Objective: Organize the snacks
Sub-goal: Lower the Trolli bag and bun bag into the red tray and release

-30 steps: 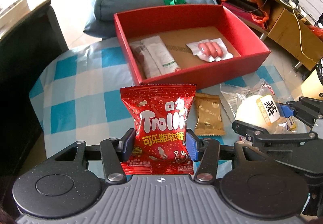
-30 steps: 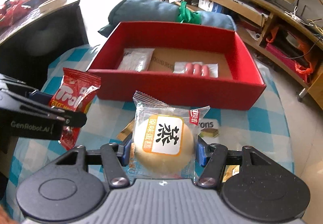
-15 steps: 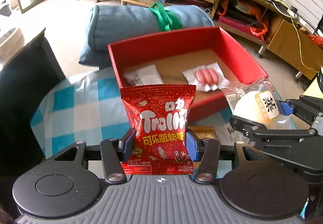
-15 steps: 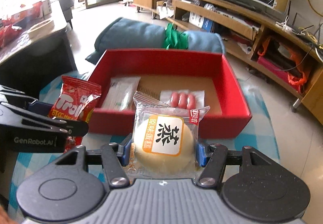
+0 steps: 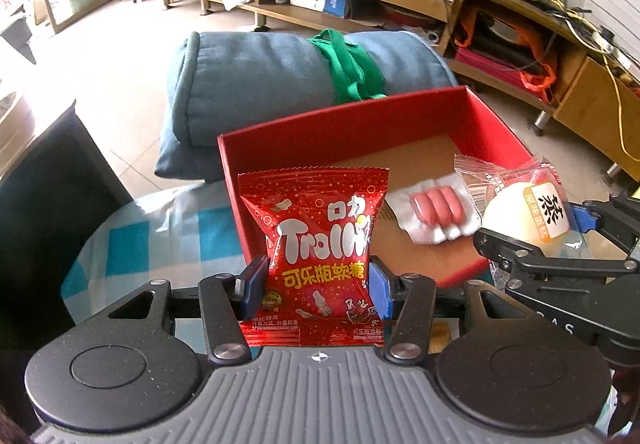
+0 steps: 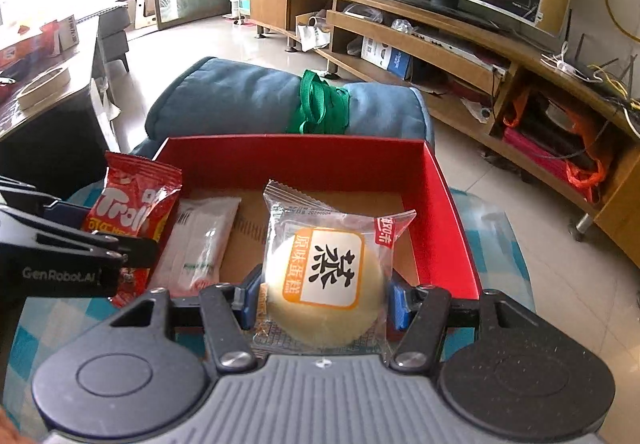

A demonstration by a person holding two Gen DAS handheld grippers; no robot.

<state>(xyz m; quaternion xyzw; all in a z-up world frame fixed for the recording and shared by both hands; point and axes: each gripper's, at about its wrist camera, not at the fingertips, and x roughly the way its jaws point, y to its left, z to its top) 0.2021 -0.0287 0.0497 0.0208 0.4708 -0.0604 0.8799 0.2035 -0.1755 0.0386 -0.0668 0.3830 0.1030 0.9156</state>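
Note:
My left gripper (image 5: pixel 316 286) is shut on a red Trolli candy bag (image 5: pixel 316 240) and holds it upright over the left front of the red box (image 5: pixel 344 120). My right gripper (image 6: pixel 322 298) is shut on a round steamed cake in a clear wrapper (image 6: pixel 324 276), held over the box's front edge (image 6: pixel 448 220). The cake also shows in the left wrist view (image 5: pixel 524 212), the candy bag in the right wrist view (image 6: pixel 132 204). Inside the box lie a sausage pack (image 5: pixel 434 208) and a white sachet (image 6: pixel 204 240).
The box stands on a blue-and-white checked cloth (image 5: pixel 156 240). A rolled blue cushion (image 5: pixel 256 80) with a green strap lies behind it. A dark table (image 6: pixel 48 112) is at the left, wooden TV shelves (image 6: pixel 460 44) at the back right.
Both grippers have risen and moved forward with their snacks, from above the cloth in front of the box to over the box's front part.

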